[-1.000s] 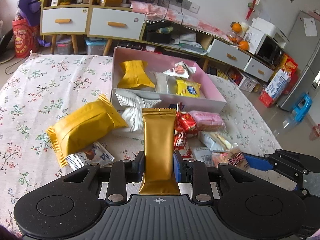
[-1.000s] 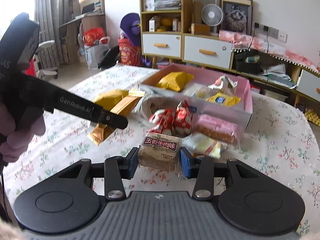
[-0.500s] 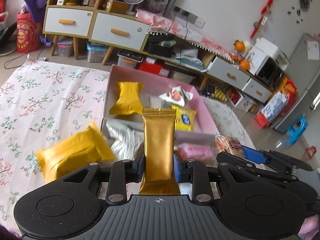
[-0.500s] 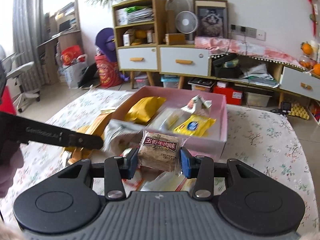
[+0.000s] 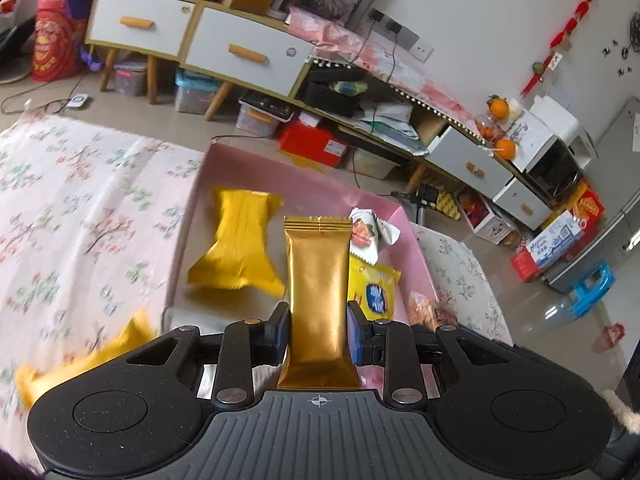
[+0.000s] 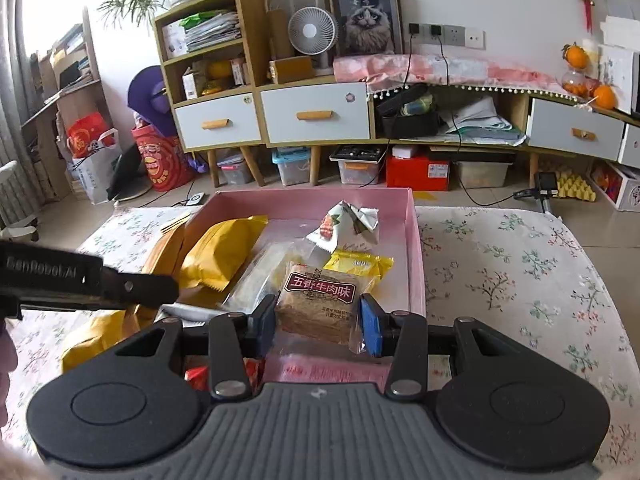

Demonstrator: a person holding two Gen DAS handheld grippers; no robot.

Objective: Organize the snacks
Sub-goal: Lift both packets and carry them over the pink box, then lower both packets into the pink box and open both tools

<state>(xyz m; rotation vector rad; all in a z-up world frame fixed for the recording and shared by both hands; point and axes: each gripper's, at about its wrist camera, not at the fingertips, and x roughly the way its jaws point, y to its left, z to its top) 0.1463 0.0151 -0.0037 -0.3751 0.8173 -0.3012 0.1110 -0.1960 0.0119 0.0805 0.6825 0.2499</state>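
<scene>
My left gripper (image 5: 318, 330) is shut on a long gold snack bar (image 5: 317, 292) and holds it upright over the near end of the pink box (image 5: 308, 182). My right gripper (image 6: 318, 318) is shut on a brown clear-wrapped cake with a dark label (image 6: 316, 300), held above the same pink box (image 6: 416, 248). In the box lie a yellow pack (image 6: 218, 250), a white crumpled wrapper (image 6: 348, 224), a yellow packet (image 6: 360, 264) and a clear pack (image 6: 266, 272). The left gripper's arm (image 6: 80, 280) shows at the left of the right wrist view.
The box stands on a floral tablecloth (image 6: 512, 264). A big yellow bag (image 5: 80, 364) and red wrappers (image 6: 198, 374) lie on the table near the box's front wall. Cabinets and storage bins stand beyond the table's far edge.
Both grippers have risen from the loose snack pile and moved forward over the pink box, each still holding its snack.
</scene>
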